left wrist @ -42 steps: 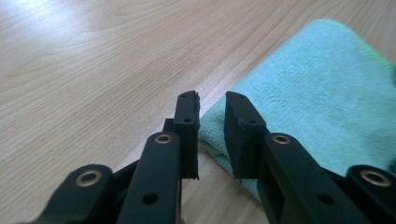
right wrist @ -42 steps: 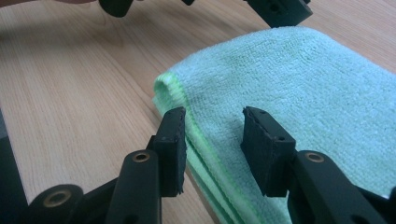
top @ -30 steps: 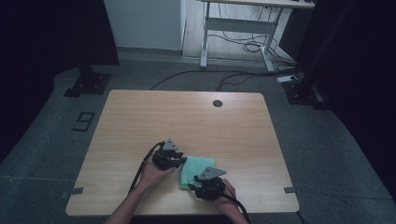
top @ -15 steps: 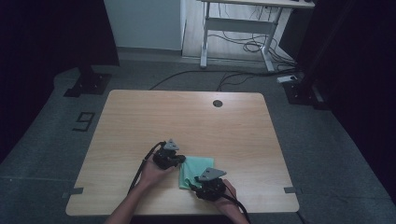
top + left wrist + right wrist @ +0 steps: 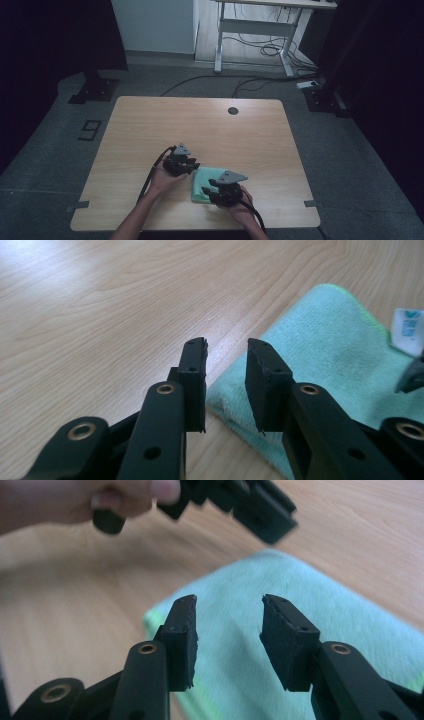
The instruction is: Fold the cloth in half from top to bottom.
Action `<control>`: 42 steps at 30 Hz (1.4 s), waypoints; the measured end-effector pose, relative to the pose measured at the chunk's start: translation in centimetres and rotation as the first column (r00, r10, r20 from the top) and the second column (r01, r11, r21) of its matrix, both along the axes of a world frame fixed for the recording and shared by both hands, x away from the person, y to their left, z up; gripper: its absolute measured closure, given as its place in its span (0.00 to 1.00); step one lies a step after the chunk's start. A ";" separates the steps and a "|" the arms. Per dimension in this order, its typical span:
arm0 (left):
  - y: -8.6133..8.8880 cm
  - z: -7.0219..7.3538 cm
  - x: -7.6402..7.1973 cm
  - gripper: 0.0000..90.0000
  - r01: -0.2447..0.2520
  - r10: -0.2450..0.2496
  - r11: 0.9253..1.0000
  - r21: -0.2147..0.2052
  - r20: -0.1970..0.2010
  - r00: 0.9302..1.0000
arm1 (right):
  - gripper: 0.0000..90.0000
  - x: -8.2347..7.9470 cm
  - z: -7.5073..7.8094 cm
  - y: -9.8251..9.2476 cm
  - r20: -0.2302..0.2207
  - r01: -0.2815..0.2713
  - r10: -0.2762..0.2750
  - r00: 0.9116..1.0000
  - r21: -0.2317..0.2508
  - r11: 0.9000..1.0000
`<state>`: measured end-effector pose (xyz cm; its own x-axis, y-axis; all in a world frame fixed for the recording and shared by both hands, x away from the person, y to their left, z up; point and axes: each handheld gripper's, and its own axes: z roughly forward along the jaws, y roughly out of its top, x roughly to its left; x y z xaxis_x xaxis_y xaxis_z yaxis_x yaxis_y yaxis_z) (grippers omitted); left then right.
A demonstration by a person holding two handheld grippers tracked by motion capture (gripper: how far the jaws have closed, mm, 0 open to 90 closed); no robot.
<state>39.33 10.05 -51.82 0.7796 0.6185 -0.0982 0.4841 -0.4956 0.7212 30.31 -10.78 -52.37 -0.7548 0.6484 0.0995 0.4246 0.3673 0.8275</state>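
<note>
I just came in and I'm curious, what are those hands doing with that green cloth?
A person is working on a folded mint-green microfibre cloth lying near the front edge of a light wooden table. The left tool sits at the cloth's corner, its jaws just reopened and holding nothing. The right tool hovers over the cloth's other side, jaws apart, nothing pinched yet.

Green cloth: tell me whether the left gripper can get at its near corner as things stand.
Probably yes. The left gripper has open jaws right over the corner of the green cloth, nothing between them; the right gripper sits at the cloth's other side.
</note>
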 end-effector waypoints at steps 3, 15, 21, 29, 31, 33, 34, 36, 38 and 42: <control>-0.5 -0.5 0.4 0.78 0.008 -0.007 1.000 0.022 -0.011 1.000 | 0.61 0.8 -0.1 1.4 -0.006 -0.004 0.003 1.000 -0.022 1.000; -1.0 -1.8 0.3 0.82 0.015 -0.014 0.998 0.056 -0.017 1.000 | 0.54 -1.5 -2.2 3.1 0.003 -0.032 0.033 0.999 -0.149 0.988; -0.8 -2.0 0.5 0.82 0.007 -0.006 0.999 0.037 -0.025 1.000 | 0.54 -1.6 -2.5 2.6 0.002 -0.037 0.037 0.999 -0.140 0.990; -0.7 -1.5 0.5 0.79 -0.009 0.009 0.999 0.030 -0.011 1.000 | 0.53 -1.1 -2.5 2.2 -0.013 -0.048 0.048 0.999 -0.088 0.995; -0.3 -0.9 0.0 0.78 -0.011 0.011 1.000 0.007 0.002 1.000 | 0.53 -1.3 -2.2 1.4 -0.027 -0.051 0.050 0.998 -0.035 0.998; 0.1 -0.2 -0.6 0.77 -0.009 0.009 1.000 -0.008 0.018 1.000 | 0.54 -1.7 -1.7 0.3 -0.010 -0.038 0.038 0.999 0.001 0.999; 0.2 0.1 -0.9 0.77 -0.007 0.007 1.000 -0.015 0.022 1.000 | 0.54 -1.9 -1.4 -0.3 0.001 -0.026 0.026 1.000 0.011 1.000; 0.4 0.6 -1.7 0.76 0.005 -0.004 0.999 -0.033 0.031 1.000 | 0.54 -2.2 -0.9 -1.6 0.011 -0.004 0.004 1.000 0.023 1.000; 0.4 0.8 -2.7 0.75 0.018 -0.016 0.999 -0.045 0.036 0.999 | 0.54 -2.3 -0.7 -2.7 0.016 0.021 -0.022 1.000 0.011 1.000; 0.2 0.7 -4.7 0.74 0.059 -0.057 0.997 -0.047 0.035 0.998 | 0.54 -2.3 -1.1 -3.9 -0.001 0.051 -0.051 0.999 -0.036 0.998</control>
